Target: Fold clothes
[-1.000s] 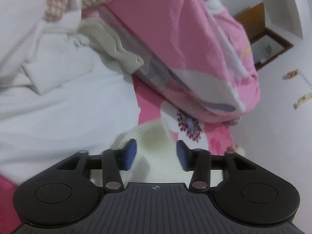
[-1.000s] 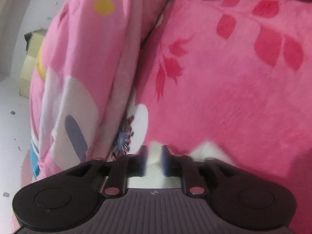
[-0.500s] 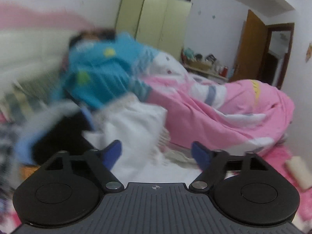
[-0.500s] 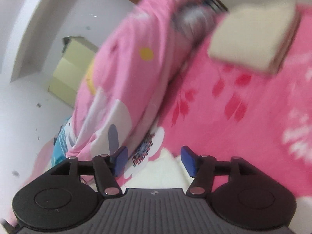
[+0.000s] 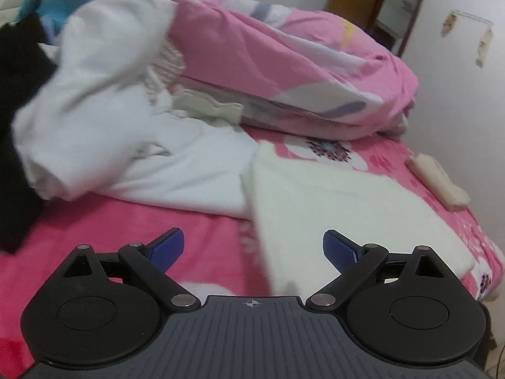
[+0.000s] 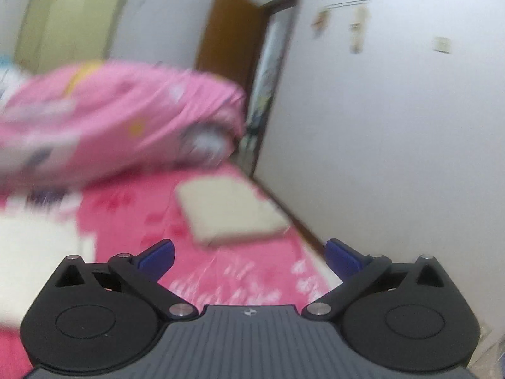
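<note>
A cream garment lies spread flat on the pink bed cover, just ahead of my left gripper, which is open and empty above its left edge. In the right wrist view a strip of the same cream garment shows at the left. A small folded cream piece lies ahead of my right gripper, whose jaws are wide open and empty. That folded cream piece also shows at the bed's right side.
A heap of white clothes and a black garment lie at the left. A rolled pink quilt runs along the back. The white wall borders the bed on the right, with a brown door behind.
Both grippers have let go of the cream garment and opened wide. Both have lifted and pulled back; the views now show the room and the bed from farther off.
</note>
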### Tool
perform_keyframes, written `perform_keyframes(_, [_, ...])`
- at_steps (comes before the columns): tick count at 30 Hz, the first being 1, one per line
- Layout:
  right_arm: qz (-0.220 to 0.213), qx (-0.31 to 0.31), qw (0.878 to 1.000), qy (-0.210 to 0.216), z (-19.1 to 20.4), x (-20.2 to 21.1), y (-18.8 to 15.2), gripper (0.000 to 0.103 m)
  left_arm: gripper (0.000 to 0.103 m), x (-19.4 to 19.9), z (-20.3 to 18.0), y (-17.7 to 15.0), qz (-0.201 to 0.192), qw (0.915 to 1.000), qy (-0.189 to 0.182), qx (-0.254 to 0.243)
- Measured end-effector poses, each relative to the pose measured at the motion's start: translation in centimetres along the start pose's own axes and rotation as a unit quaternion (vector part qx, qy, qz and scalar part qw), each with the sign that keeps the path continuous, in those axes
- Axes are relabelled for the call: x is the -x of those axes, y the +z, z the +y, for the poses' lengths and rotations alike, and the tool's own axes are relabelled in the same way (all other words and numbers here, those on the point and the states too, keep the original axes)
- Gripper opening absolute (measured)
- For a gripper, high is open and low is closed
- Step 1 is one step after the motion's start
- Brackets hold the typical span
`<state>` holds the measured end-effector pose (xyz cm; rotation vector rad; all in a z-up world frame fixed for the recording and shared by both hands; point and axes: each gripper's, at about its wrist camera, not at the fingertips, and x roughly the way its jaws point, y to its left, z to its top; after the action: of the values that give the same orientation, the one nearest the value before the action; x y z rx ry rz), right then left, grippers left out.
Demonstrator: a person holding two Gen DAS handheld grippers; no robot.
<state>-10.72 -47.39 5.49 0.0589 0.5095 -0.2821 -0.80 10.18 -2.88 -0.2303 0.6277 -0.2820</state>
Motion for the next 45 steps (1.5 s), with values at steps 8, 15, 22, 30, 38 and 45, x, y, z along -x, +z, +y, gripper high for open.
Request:
perform_keyframes(8, [0.042, 0.064, 0.994, 0.074, 8.1, -4.4, -2.1, 0.103, 0.101, -0.5, -1.4, -1.8, 0.027, 0.9993, -0.021, 0.011])
perform_keyframes(15, [0.009, 0.124, 0.98, 0.154, 11.3, -6.4, -2.8, 0.103, 0.103, 0.5, -2.6, -2.6, 0.004, 0.9968, 0.071, -0.036])
perform_keyframes(22, [-0.016, 0.095, 0.977, 0.188, 9.9, -6.6, -3.6, 0.103, 0.103, -0.6, -3.6, -3.3, 0.006, 0.9984, 0.042, -0.037])
perform_keyframes(30, [0.034, -0.001, 0.958, 0.286, 7.2, -9.6, -3.1, 0.091, 0.092, -2.1, -2.5, -3.0, -0.01, 0.9998, 0.0, 0.017])
perform_keyframes(38, [0.082, -0.014, 0.954, 0.286, 7.0, -12.6, -4.0, 0.06, 0.055, -2.6, -2.2, -2.5, -0.004, 0.9998, -0.01, 0.017])
perform_keyframes(45, [0.102, -0.019, 0.955, 0.279, 6.4, -13.8, -4.5, 0.025, 0.04, -3.0, -2.3, -2.7, 0.001, 1.0, 0.001, 0.0])
